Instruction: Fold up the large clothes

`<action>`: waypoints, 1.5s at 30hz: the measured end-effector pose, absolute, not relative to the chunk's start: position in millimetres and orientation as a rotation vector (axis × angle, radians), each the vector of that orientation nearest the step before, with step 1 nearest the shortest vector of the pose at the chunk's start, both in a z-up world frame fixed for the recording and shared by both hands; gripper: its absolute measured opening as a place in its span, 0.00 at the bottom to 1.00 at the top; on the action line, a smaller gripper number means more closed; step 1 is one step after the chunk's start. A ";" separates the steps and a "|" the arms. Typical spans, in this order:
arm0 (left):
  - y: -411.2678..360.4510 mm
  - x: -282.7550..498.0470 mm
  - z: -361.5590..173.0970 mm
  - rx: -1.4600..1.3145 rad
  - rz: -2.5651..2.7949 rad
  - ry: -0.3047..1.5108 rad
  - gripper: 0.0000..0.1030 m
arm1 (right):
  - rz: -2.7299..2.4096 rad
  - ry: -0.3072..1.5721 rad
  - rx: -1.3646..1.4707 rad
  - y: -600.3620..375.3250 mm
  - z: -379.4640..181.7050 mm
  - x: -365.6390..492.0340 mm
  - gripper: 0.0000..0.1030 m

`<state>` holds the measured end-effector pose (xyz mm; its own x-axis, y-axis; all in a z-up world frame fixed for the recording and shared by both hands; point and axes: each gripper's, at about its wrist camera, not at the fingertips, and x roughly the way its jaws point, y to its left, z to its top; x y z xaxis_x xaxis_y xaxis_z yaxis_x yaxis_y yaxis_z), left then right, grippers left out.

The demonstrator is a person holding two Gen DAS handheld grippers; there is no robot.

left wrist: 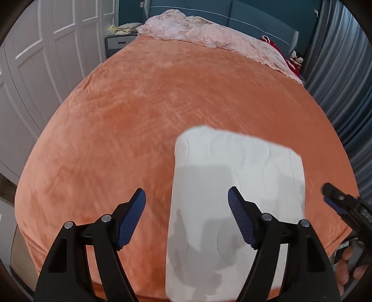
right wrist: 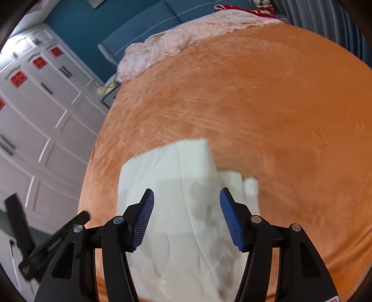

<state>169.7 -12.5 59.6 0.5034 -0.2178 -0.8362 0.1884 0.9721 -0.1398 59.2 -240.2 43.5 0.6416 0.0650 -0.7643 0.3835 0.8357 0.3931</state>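
A: Nearest the left wrist camera, the left tool (left wrist: 186, 194) stands with its blue pads well apart and nothing between them.

B: The right tool (right wrist: 187, 195) is the same, jaws parted and gripping nothing, poised above the cloth.

A: Below both lies the folded white garment (left wrist: 234, 204), a neat oblong flat on the orange bed cover (left wrist: 139, 111), close to the bed's near edge. Shadows of the tools fall across it.

B: In the right wrist view a smaller white fold pokes out at the garment's right side.

A: At my right edge the other tool's tip shows, with fingers of a hand (left wrist: 346, 267) below it.

B: Farther off, a crumpled pink quilt (left wrist: 200, 30) lies along the head of the bed, against a blue headboard (left wrist: 251, 14).

A: White panelled wardrobe doors (right wrist: 41, 120) stand to the left, grey curtains (left wrist: 334, 76) to the right.
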 end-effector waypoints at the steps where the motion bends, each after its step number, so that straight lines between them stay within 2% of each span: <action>1: -14.1 175.3 59.9 -0.024 -0.237 1.013 0.69 | -0.212 0.873 0.567 -239.2 39.5 71.1 0.56; 7: -31.9 198.7 59.0 0.015 -0.223 1.004 0.69 | -0.268 0.957 0.583 -236.8 0.7 111.5 0.54; 8: -33.8 198.7 59.2 0.019 -0.222 1.005 0.69 | -0.264 0.965 0.581 -237.2 -3.0 112.4 0.46; 9: -35.8 201.8 57.8 0.022 -0.223 1.009 0.69 | -0.257 0.973 0.572 -235.0 -7.1 113.3 0.31; 11: -40.0 204.9 53.5 0.027 -0.227 1.018 0.69 | -0.243 0.966 0.554 -234.9 -9.8 112.6 0.13; 14: -46.4 207.8 47.9 0.036 -0.232 1.029 0.69 | -0.253 0.926 0.540 -240.0 -5.0 104.1 0.05; 21: -61.7 210.3 33.8 0.050 -0.259 1.053 0.69 | -0.339 0.821 0.536 -263.6 8.2 61.8 0.04; 30: -101.2 205.9 -17.0 0.073 -0.288 1.138 0.69 | -0.404 0.916 0.464 -270.1 -36.6 71.9 0.04; 34: -105.9 205.6 -36.3 0.093 -0.254 1.126 0.73 | -0.409 0.947 0.446 -269.6 -58.0 79.3 0.05; 38: -103.7 205.9 -53.6 0.077 -0.235 1.118 0.82 | -0.417 0.955 0.391 -265.3 -72.2 85.2 0.07; 45: -97.2 207.4 -74.9 0.047 -0.209 1.097 0.90 | -0.413 0.942 0.352 -260.4 -85.6 90.5 0.16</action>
<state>207.4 -97.2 -74.9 0.4383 -0.1449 -0.8871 0.1912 0.9794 -0.0655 90.5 -260.4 -85.6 0.5215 -0.1863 -0.8327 0.4861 0.8669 0.1104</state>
